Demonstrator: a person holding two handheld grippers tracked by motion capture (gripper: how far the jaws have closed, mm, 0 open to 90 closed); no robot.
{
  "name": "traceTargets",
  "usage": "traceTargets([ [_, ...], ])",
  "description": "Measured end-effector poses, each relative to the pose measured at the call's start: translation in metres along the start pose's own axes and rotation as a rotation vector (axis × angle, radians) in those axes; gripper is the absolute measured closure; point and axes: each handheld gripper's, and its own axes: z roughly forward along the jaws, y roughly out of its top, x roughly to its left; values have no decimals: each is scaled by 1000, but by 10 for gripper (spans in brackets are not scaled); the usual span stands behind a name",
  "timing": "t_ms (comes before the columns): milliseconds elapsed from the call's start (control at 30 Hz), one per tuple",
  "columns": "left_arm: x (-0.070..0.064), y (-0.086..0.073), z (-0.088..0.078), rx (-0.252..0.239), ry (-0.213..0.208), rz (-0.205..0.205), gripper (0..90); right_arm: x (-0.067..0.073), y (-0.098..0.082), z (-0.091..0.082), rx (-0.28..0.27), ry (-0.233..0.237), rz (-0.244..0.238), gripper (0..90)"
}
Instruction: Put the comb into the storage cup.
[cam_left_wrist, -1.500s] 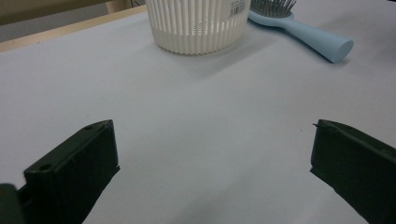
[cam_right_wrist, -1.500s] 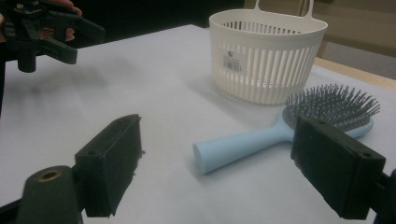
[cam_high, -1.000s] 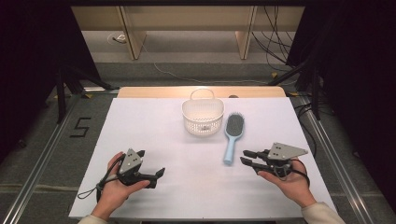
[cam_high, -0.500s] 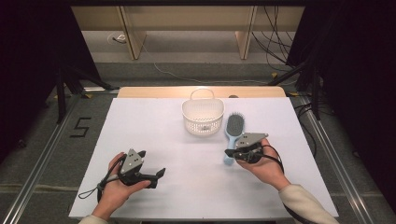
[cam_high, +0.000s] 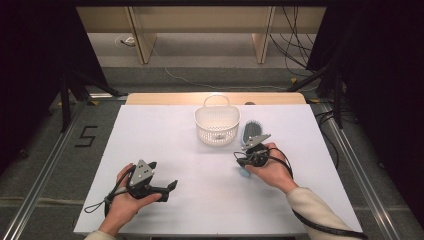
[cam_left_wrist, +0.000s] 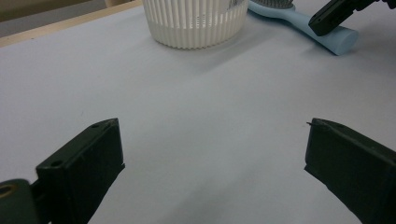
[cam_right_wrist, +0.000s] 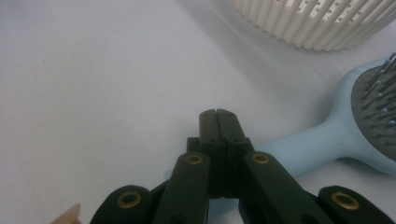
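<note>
Beside the white basket (cam_high: 216, 125) lies the blue hairbrush (cam_high: 250, 134); your right gripper (cam_high: 239, 159) sits over its handle, jaws pressed together with nothing between them. Your left gripper (cam_high: 172, 186) rests well apart, jaws spread wide.

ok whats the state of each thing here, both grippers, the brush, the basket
left gripper: jaws wide open, nothing between them, held low over the table
right gripper: jaws shut together, nothing between them, above the brush handle
hairbrush: light blue, lying flat on the table, bristles up, beside the basket
basket: white, upright, handle up, looks empty
table: white top, bare around the things
</note>
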Motion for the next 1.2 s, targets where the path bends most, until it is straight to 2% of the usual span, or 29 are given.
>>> traceTargets([
  [200,0,0,0,-1,1,-2,37,1,1,-1,75,5,26,900],
  [333,-1,0,0,-2,0,-2,37,0,-1,-2,101,2,27,900],
  [367,-1,0,-1,-3,-1,-2,37,0,-3,-5,123,-6,45,900],
  [533,-1,0,-1,-3,-3,-2,38,-7,-15,-16,158,-16,81,900],
  [600,-1,0,-1,-4,-3,-1,38,-10,-21,-20,164,-20,104,900],
  [733,-1,0,-1,-2,-3,-2,39,-16,-29,-26,168,-29,118,900],
  [900,-1,0,-1,0,-2,-3,41,-30,-41,-36,166,-49,172,900],
  [1200,-1,0,0,2,-2,-3,43,-51,-56,-50,152,-91,232,900],
])
